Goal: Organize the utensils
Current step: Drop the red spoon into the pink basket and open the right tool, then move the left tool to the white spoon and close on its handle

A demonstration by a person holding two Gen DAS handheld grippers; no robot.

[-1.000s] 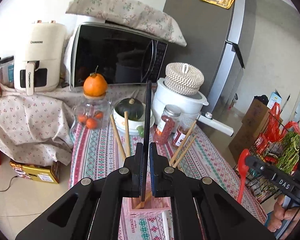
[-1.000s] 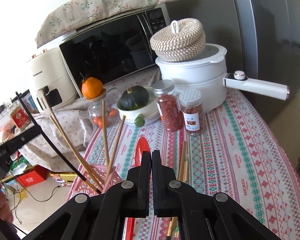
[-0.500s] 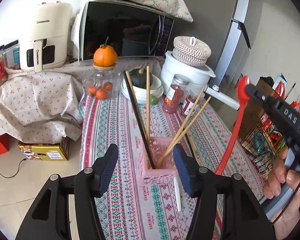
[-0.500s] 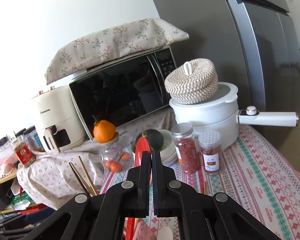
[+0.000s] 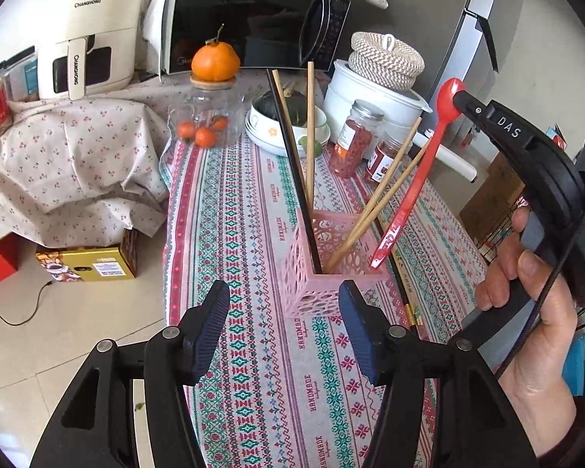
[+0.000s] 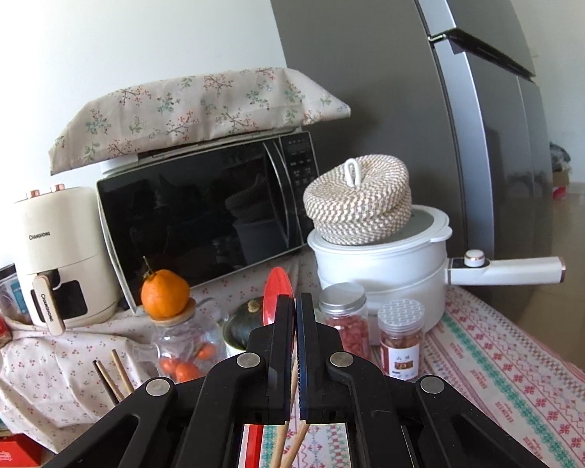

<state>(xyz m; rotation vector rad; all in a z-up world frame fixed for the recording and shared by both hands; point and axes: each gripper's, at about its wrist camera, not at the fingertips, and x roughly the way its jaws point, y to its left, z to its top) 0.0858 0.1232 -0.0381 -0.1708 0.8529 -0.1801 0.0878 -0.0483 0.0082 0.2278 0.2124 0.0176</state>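
a: what's nearest?
b: the left gripper point(image 5: 284, 329) spread wide and empty over the patterned tablecloth point(image 5: 230, 210), the pink basket point(image 5: 323, 269) of chopsticks point(image 5: 310, 128) just beyond.
a: and the right gripper point(image 6: 295, 314)?
b: clamped on the red spoon point(image 5: 417, 183) beside the basket. farther back: jars point(image 5: 355, 140), microwave point(image 5: 249, 19), fridge point(image 6: 370, 58).

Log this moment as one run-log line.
left gripper: open, empty, just opened | right gripper: shut on red spoon | spoon handle tip at rim of pink basket | black chopstick in basket

Microwave point(image 5: 253, 19), air fryer point(image 5: 97, 31), white pot point(image 6: 382, 269) — orange point(image 5: 215, 61) atop jar point(image 5: 206, 117).
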